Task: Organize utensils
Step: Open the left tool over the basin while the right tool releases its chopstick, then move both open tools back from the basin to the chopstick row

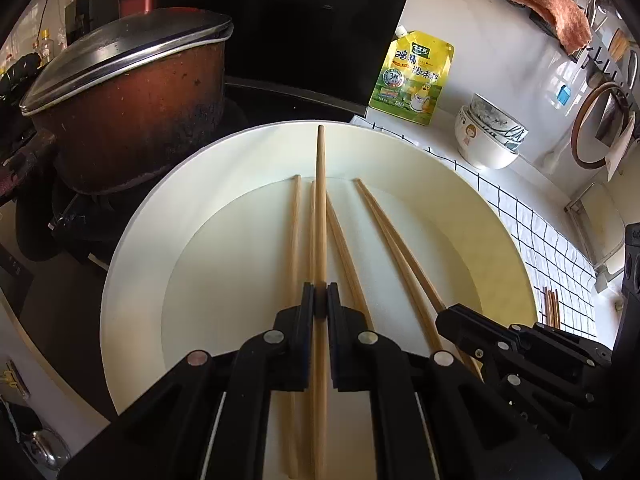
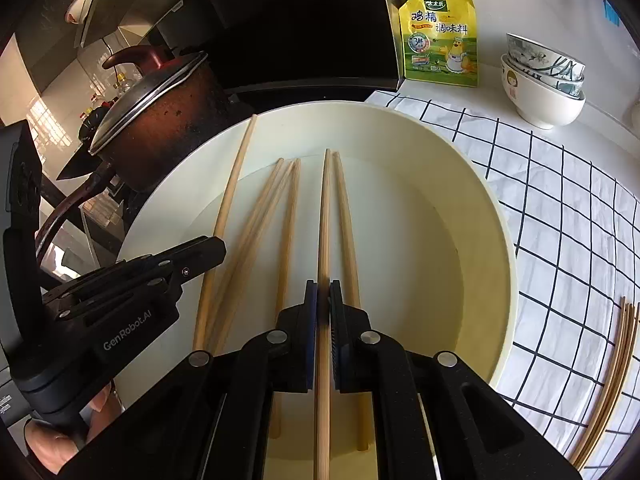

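Nearest, the left claw is clamped on 1 wooden chopstick, and the right claw is clamped on another chopstick. Both sticks are held over a white basin where 4 loose chopsticks lie. Right of the basin, more chopsticks rest on a checked cloth covering the worktop. Beyond stand a lidded pot, a yellow pouch and stacked bowls.
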`<move>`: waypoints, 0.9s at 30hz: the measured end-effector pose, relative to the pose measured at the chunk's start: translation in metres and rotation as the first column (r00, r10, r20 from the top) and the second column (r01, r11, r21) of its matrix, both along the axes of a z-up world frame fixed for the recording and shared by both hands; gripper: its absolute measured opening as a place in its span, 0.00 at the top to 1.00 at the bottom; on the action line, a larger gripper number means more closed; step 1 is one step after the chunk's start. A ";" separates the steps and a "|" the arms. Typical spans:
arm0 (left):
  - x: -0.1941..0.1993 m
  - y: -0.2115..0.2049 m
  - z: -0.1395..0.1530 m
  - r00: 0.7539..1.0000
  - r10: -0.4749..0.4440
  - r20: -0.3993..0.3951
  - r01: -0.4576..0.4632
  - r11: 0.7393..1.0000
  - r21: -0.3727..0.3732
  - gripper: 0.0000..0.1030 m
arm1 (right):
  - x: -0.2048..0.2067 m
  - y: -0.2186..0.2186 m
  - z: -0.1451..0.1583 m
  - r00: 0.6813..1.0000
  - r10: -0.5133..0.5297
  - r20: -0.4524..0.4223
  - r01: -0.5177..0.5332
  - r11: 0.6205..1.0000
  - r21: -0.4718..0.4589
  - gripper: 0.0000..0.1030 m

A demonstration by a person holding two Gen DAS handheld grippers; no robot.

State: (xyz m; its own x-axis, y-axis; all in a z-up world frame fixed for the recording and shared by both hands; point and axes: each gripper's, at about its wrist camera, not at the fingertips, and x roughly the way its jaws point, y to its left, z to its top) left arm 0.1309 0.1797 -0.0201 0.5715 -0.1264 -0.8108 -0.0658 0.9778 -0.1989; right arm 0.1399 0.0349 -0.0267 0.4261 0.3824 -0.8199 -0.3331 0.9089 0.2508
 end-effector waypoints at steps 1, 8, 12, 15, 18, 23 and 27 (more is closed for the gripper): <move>0.000 0.001 -0.001 1.000 0.001 -0.004 -0.001 1.000 -0.002 0.92 | -0.001 -0.001 0.001 1.000 -0.002 0.007 0.001 1.000 0.004 0.94; -0.008 0.004 0.001 1.000 0.030 0.004 -0.030 1.000 -0.008 0.73 | -0.009 -0.011 0.011 0.999 -0.017 0.047 0.016 1.000 0.007 0.88; -0.014 0.003 0.004 0.999 0.038 0.012 -0.038 0.999 0.004 0.69 | -0.016 -0.014 0.013 0.998 -0.017 0.057 0.016 1.000 0.011 0.88; -0.020 0.000 0.007 0.999 0.038 0.019 -0.038 0.999 0.017 0.68 | -0.021 -0.016 0.014 0.998 -0.022 0.063 0.021 1.000 0.014 0.88; -0.025 -0.002 0.010 0.999 0.037 0.023 -0.038 0.999 0.023 0.68 | -0.027 -0.020 0.016 0.997 -0.029 0.071 0.027 0.999 0.022 0.88; -0.036 -0.010 0.017 0.998 0.034 0.043 -0.036 0.998 0.047 0.67 | -0.039 -0.030 0.020 0.996 -0.043 0.082 0.041 0.999 0.025 0.87; -0.045 -0.019 0.022 0.998 0.022 0.063 -0.026 0.997 0.067 0.56 | -0.051 -0.040 0.025 0.993 -0.063 0.100 0.060 0.998 0.033 0.84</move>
State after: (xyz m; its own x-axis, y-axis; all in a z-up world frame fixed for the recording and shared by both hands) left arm 0.0860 0.1602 0.0021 0.6232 -0.0577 -0.7799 -0.0793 0.9875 -0.1364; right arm 0.0887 -0.0050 -0.0018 0.5291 0.3764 -0.7605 -0.3020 0.9211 0.2458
